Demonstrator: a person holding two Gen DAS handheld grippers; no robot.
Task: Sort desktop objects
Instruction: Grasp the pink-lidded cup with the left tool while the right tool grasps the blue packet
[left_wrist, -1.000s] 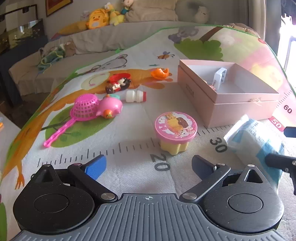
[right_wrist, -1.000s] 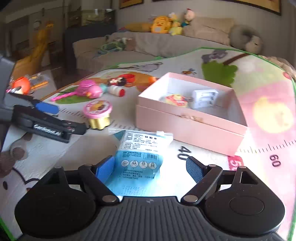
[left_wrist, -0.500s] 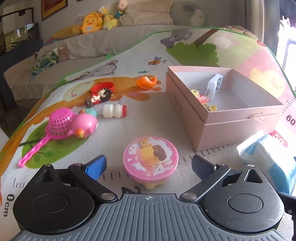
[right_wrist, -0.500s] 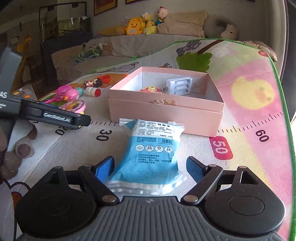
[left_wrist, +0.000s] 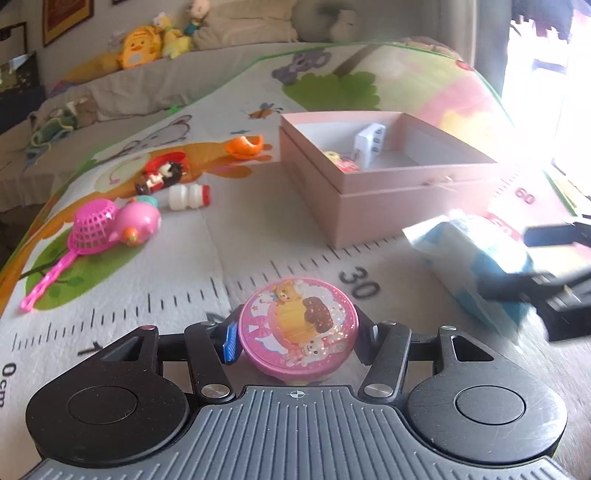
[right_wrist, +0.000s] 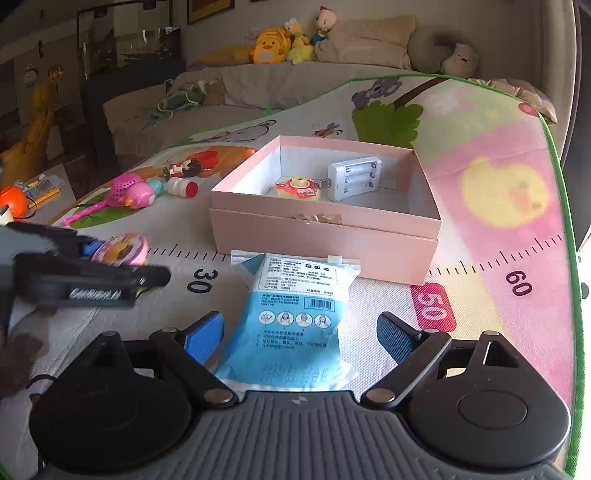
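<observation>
My left jaws (left_wrist: 297, 341) just slid up and are closing on the pink pot (left_wrist: 297, 330). Right jaws (right_wrist: 297, 332), opening, straddle the blue packet (right_wrist: 295, 317). Box (right_wrist: 325, 236) next.

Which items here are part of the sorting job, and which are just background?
In play:
- pink round tin, between the closing left hand-held gripper
- blue packet, between the opening right hand-held gripper
- pink box, holding a battery case
- pink strainer, small bottle, orange piece

Background:
- plush toys
- sofa
</observation>
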